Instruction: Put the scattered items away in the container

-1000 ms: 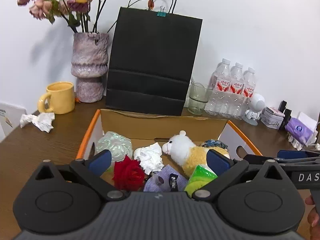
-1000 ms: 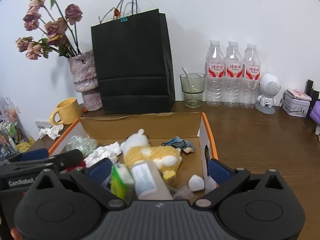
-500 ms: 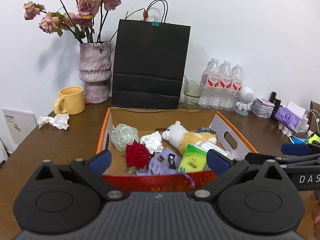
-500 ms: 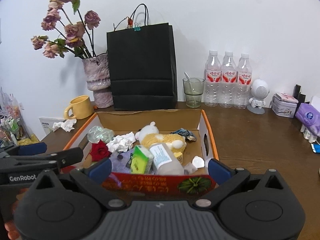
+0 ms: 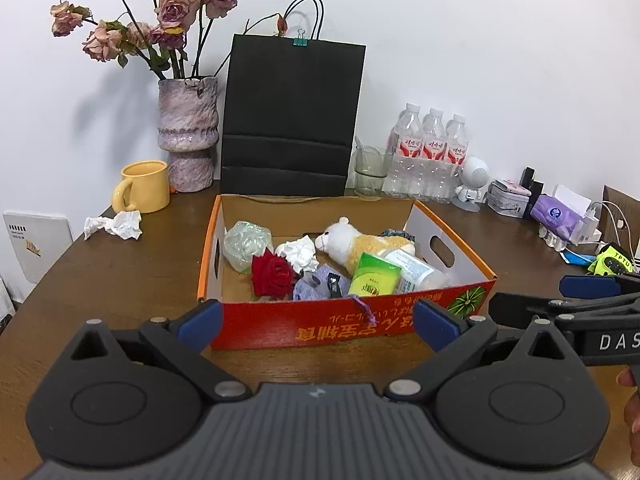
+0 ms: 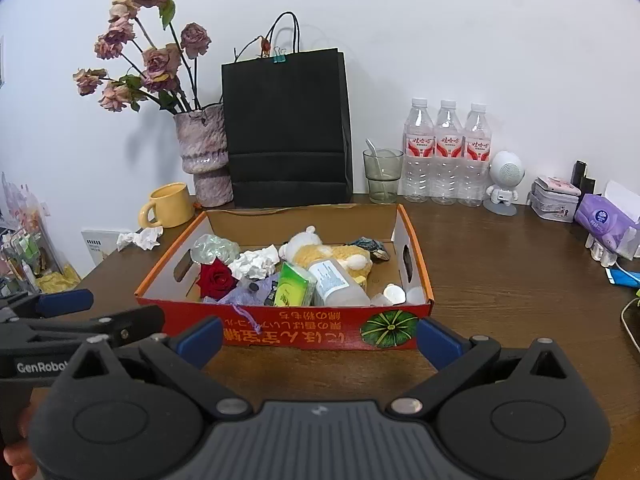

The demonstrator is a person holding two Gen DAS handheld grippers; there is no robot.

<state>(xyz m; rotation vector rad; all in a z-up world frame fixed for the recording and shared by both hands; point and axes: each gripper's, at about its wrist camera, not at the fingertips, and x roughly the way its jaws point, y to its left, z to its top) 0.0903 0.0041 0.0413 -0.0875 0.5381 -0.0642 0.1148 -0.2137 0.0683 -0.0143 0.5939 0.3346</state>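
A red and orange cardboard box point(image 5: 352, 324) point(image 6: 320, 330) sits mid-table. Inside lie a red rose point(image 5: 272, 276) point(image 6: 216, 278), a plush llama point(image 5: 360, 240) point(image 6: 320, 250), a green tissue pack point(image 5: 374, 280) point(image 6: 294, 290), a clear bottle point(image 5: 418, 270) point(image 6: 338, 284), crumpled white paper point(image 5: 298, 252), a plastic wad point(image 5: 244, 242) and a purple pouch point(image 5: 316, 286). My left gripper point(image 5: 318, 326) and right gripper point(image 6: 318, 338) both stand open and empty, in front of the box's near wall. Each shows in the other's view, the right gripper point(image 5: 580, 300) and the left gripper point(image 6: 60, 320). A crumpled tissue point(image 5: 114, 226) point(image 6: 140, 238) lies outside the box.
Along the back wall stand a vase of dried roses point(image 5: 188, 136), a yellow mug point(image 5: 144, 188), a black paper bag point(image 5: 290, 120), a glass point(image 5: 370, 172), three water bottles point(image 5: 430, 152) and a small white robot figure point(image 5: 472, 180). A purple tissue pack point(image 5: 560, 216) and cables lie at the right.
Both grippers have pulled back from above the box toward the table's near edge, so the whole box now shows. Both remain open and empty.
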